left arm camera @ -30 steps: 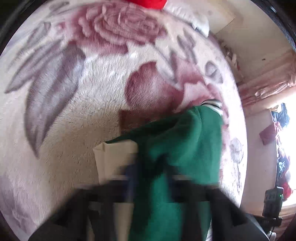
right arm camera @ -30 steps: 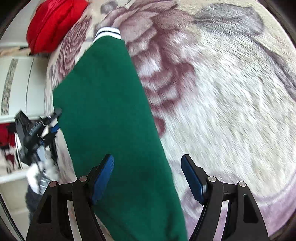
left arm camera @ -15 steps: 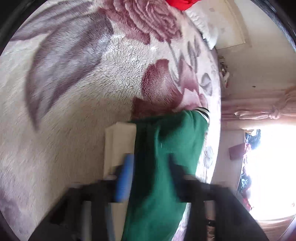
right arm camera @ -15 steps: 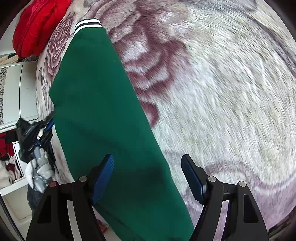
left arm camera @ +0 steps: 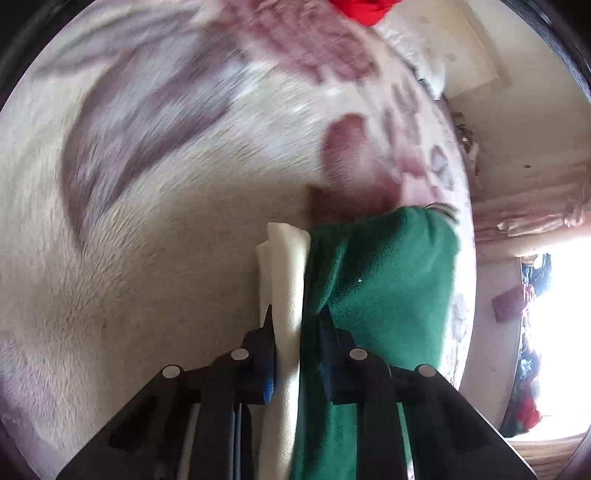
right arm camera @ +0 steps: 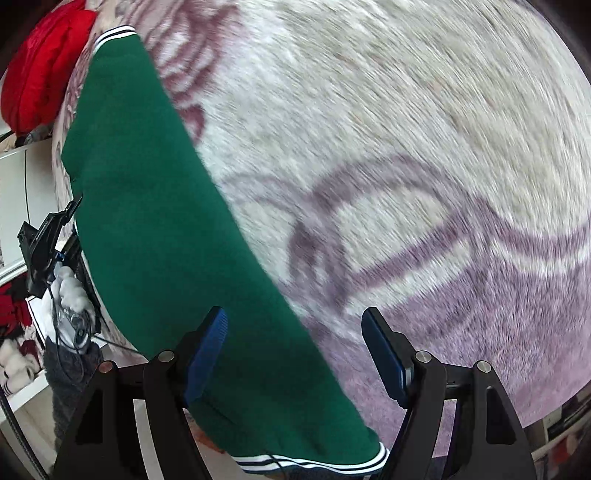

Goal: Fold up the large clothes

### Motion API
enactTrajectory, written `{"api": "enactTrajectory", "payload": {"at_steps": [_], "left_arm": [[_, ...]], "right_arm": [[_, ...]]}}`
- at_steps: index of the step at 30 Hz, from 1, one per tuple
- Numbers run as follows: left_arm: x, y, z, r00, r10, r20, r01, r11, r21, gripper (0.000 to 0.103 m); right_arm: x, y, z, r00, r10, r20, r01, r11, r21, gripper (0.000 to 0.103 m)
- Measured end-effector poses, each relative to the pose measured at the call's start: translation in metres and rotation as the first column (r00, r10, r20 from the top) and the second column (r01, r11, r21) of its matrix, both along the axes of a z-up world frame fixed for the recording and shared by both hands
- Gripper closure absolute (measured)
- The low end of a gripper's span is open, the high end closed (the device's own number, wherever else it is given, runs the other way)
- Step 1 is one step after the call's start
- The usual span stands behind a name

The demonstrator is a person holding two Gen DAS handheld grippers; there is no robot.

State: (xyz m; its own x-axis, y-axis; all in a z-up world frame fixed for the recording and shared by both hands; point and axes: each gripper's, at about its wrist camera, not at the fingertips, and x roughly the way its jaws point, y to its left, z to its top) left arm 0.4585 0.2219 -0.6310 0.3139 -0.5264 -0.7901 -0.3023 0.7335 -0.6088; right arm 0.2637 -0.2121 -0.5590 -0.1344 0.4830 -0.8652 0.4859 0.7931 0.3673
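Note:
A green jacket [left arm camera: 384, 273] with a cream panel [left arm camera: 284, 266] and striped cuffs hangs over a fluffy floral blanket [left arm camera: 147, 206]. My left gripper [left arm camera: 297, 325] is shut on the jacket, green and cream cloth pinched between its fingers. In the right wrist view the green jacket [right arm camera: 159, 206] stretches from a striped cuff [right arm camera: 114, 35] at top left to a striped hem [right arm camera: 314, 461] at the bottom. My right gripper [right arm camera: 295, 332] is open, its jaws either side of the jacket's right edge, holding nothing. My left gripper [right arm camera: 44, 236] shows at the left.
A red garment [right arm camera: 33, 70] lies at the blanket's far end, also in the left wrist view [left arm camera: 362, 9]. A white cabinet [right arm camera: 18, 206] stands at left. A wall and pink curtain [left arm camera: 532, 218] are at right, with a bright window [left arm camera: 561, 332].
My left gripper closed firmly on the jacket and swung. The right view has slid along the blanket; the jacket's striped hem now shows at the bottom. The right gripper stays open.

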Motion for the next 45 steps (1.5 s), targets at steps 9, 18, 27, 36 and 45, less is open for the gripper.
{"api": "enactTrajectory", "payload": {"at_steps": [9, 18, 27, 36, 45], "left_arm": [[-0.078, 0.000, 0.084, 0.999, 0.022, 0.031, -0.019, 0.996, -0.092, 0.054], [-0.293, -0.064, 0.106, 0.976, -0.082, -0.203, 0.102, 0.991, 0.090, 0.048], [-0.392, -0.128, 0.065, 0.951, -0.091, -0.294, 0.149, 0.972, 0.180, 0.073], [-0.401, -0.096, 0.044, 0.949, -0.086, -0.304, 0.136, 0.980, 0.147, 0.083], [-0.423, -0.059, 0.040, 0.963, -0.051, -0.263, 0.034, 0.997, -0.069, 0.045]], "right_arm": [[-0.061, -0.014, 0.025, 0.998, 0.052, -0.020, -0.050, 0.996, 0.074, 0.026], [-0.138, 0.004, 0.023, 0.984, 0.157, -0.082, -0.144, 0.979, 0.143, 0.026], [-0.181, 0.048, -0.016, 0.984, 0.153, -0.089, -0.136, 0.976, 0.169, 0.071], [-0.204, 0.048, -0.010, 0.979, 0.173, -0.105, -0.163, 0.982, 0.100, 0.095], [-0.191, 0.054, -0.015, 0.978, 0.207, -0.027, -0.192, 0.940, 0.281, 0.029]]}}
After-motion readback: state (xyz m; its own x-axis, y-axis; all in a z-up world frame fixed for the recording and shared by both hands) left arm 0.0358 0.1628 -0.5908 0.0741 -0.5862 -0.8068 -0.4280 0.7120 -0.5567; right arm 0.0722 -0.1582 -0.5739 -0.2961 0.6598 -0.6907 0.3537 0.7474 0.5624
